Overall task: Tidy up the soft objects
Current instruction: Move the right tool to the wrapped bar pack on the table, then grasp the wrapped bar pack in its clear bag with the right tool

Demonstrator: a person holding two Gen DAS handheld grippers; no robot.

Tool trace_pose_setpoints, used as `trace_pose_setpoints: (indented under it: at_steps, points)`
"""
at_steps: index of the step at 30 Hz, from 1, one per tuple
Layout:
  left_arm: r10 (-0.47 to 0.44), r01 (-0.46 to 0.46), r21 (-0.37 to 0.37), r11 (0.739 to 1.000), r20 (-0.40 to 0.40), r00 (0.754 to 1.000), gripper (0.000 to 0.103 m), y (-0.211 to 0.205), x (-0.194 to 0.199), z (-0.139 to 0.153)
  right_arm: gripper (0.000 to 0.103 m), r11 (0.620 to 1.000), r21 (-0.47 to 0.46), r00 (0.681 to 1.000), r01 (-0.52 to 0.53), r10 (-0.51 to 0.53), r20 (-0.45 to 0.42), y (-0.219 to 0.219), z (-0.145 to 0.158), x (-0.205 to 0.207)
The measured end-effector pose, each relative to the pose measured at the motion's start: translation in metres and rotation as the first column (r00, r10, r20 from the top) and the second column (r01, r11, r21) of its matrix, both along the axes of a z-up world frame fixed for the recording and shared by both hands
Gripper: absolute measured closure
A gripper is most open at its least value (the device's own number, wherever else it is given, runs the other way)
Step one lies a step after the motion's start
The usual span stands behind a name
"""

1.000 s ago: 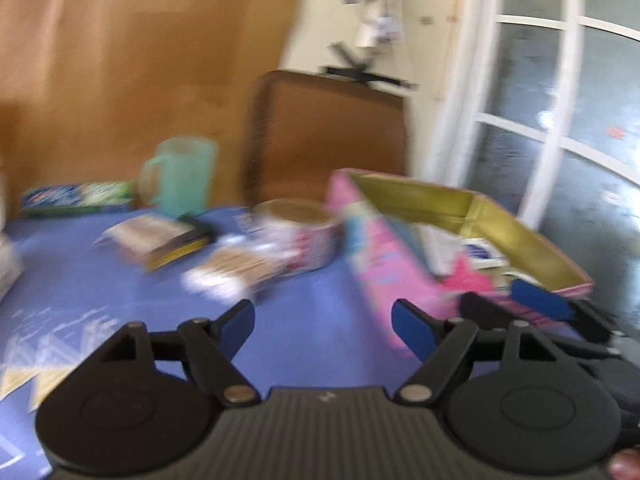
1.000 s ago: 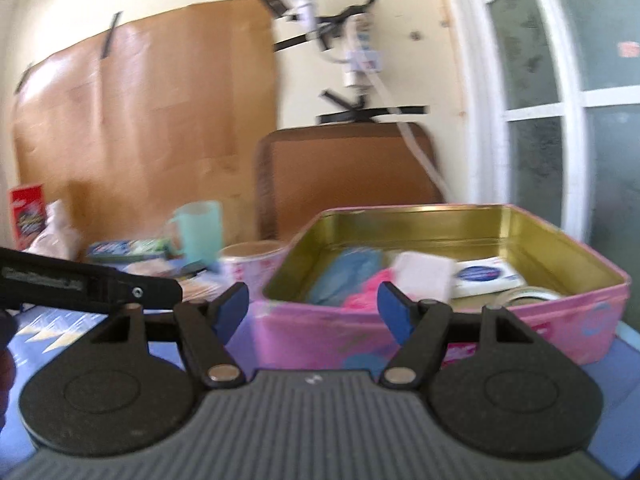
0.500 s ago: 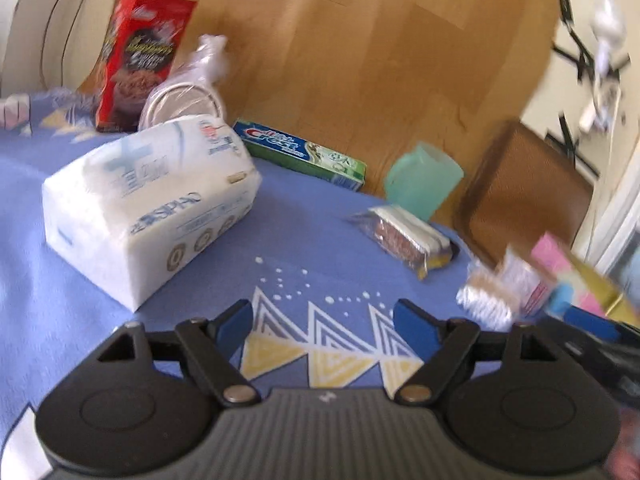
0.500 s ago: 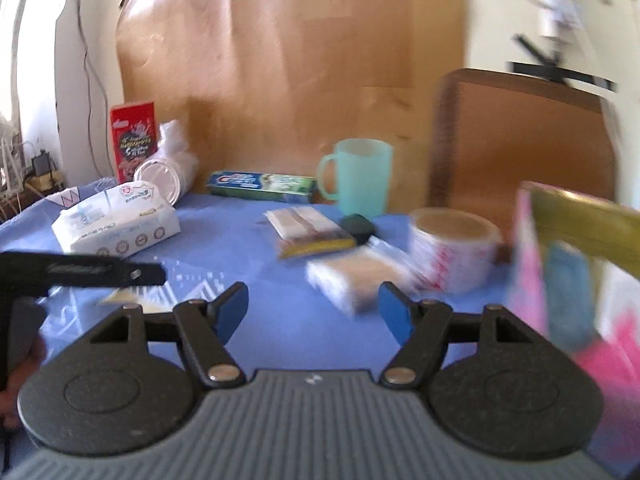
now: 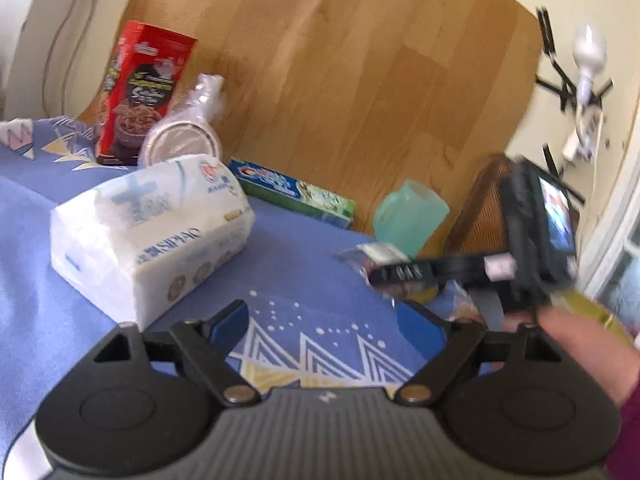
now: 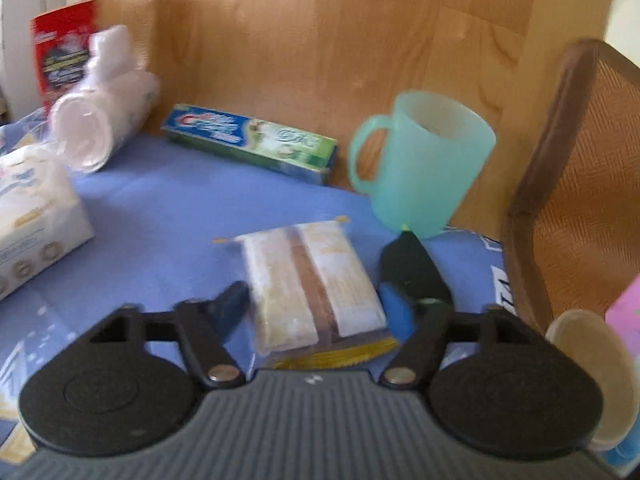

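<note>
The right claw [image 6: 314, 306] is spread around the wrapped sponge pack [image 6: 314, 288] lying flat on the worktop [image 6: 168, 208], seemingly not yet pinching it, so squeeze gently at mid-length, while the left claw [image 5: 326, 322], also spread, hangs empty.

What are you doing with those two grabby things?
A person is tidying soft things on a blue tablecloth with a gripper in each hand. The right gripper is open around a wrapped sponge pack, its fingers on either side, not squeezing yet. The left gripper is open and holds nothing; a tissue pack lies just ahead to its left. A green mug and toothpaste box sit farther back.
</note>
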State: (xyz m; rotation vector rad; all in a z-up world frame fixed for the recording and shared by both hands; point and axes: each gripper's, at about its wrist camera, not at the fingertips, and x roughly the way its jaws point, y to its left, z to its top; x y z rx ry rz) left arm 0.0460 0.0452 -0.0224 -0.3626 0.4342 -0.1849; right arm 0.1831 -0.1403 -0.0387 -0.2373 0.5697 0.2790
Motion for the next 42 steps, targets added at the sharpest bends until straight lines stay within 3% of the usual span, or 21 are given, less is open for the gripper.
trace_pose_setpoints:
  at_steps: [4,9,13,16,18,21,24,26,28,29,31,33,35,36,39,42]
  points:
    - [0.035,-0.036,-0.064,0.997,-0.013,0.999,0.014,0.014,0.003,-0.001,0.035,0.995,0.024,0.996,-0.094,0.094,0.003,0.0,-0.004,-0.05]
    - [0.018,-0.02,-0.072,0.997,-0.026,0.999,0.014,0.015,0.004,-0.002,0.034,0.967,-0.009,0.965,-0.256,0.256,0.049,-0.01,-0.016,-0.15]
    - [-0.035,0.033,-0.048,0.998,-0.041,0.999,0.014,0.007,0.004,-0.002,0.032,0.97,0.012,0.968,-0.241,0.24,0.072,-0.041,-0.023,-0.216]
    - [-0.096,0.095,-0.02,0.995,-0.043,0.994,0.014,-0.003,0.002,-0.001,0.013,0.985,0.013,0.979,-0.172,0.169,0.11,-0.064,-0.032,-0.247]
    - [-0.137,0.137,0.006,0.991,-0.035,0.99,0.014,-0.011,-0.001,0.001,0.01,0.991,0.014,0.984,-0.13,0.127,0.121,-0.073,-0.039,-0.256]
    - [-0.206,0.207,0.026,0.978,-0.041,0.978,0.015,-0.028,-0.01,0.004,0.01,0.99,0.087,0.991,-0.113,0.106,0.087,-0.084,-0.046,-0.259]
    - [-0.306,0.307,-0.001,0.952,-0.071,0.949,0.019,-0.048,-0.02,0.005,0.012,0.986,0.127,0.992,-0.107,0.098,0.078,-0.084,-0.048,-0.252]
    - [-0.36,0.365,0.042,0.93,-0.096,0.928,0.027,-0.066,-0.027,0.006,0.012,0.983,0.142,0.991,-0.115,0.105,0.077,-0.084,-0.048,-0.247]
    - [-0.398,0.412,0.08,0.907,-0.148,0.905,0.039,-0.082,-0.032,0.002,0.018,0.981,0.15,0.991,-0.124,0.113,0.078,-0.082,-0.05,-0.248]
    - [-0.413,0.431,0.079,0.899,-0.176,0.893,0.041,-0.087,-0.032,-0.001,0.026,0.98,0.15,0.99,-0.131,0.119,0.081,-0.081,-0.05,-0.248]
    - [-0.452,0.462,0.014,0.887,-0.183,0.873,0.043,-0.088,-0.035,-0.004,0.037,0.978,0.159,0.988,-0.138,0.124,0.096,-0.082,-0.05,-0.253]
    - [-0.462,0.471,0.002,0.882,-0.189,0.867,0.046,-0.094,-0.038,0.0,0.056,0.975,0.166,0.986,-0.145,0.128,0.105,-0.085,-0.05,-0.257]
    - [-0.473,0.484,0.025,0.875,-0.171,0.864,0.046,-0.103,-0.039,0.01,0.06,0.978,0.165,0.987,-0.127,0.108,0.123,-0.088,-0.048,-0.259]
    - [-0.487,0.497,0.037,0.867,-0.152,0.86,0.046,-0.109,-0.04,0.017,0.07,0.979,0.17,0.987,-0.114,0.092,0.135,-0.091,-0.046,-0.26]
    - [-0.532,0.538,0.07,0.84,-0.09,0.842,0.046,-0.132,-0.043,0.038,0.073,0.975,0.215,0.98,-0.051,0.008,0.197,-0.109,-0.035,-0.264]
    - [-0.585,0.584,0.097,0.806,-0.023,0.811,0.046,-0.163,-0.039,0.058,0.073,0.966,0.257,0.953,0.018,-0.094,0.287,-0.134,-0.019,-0.274]
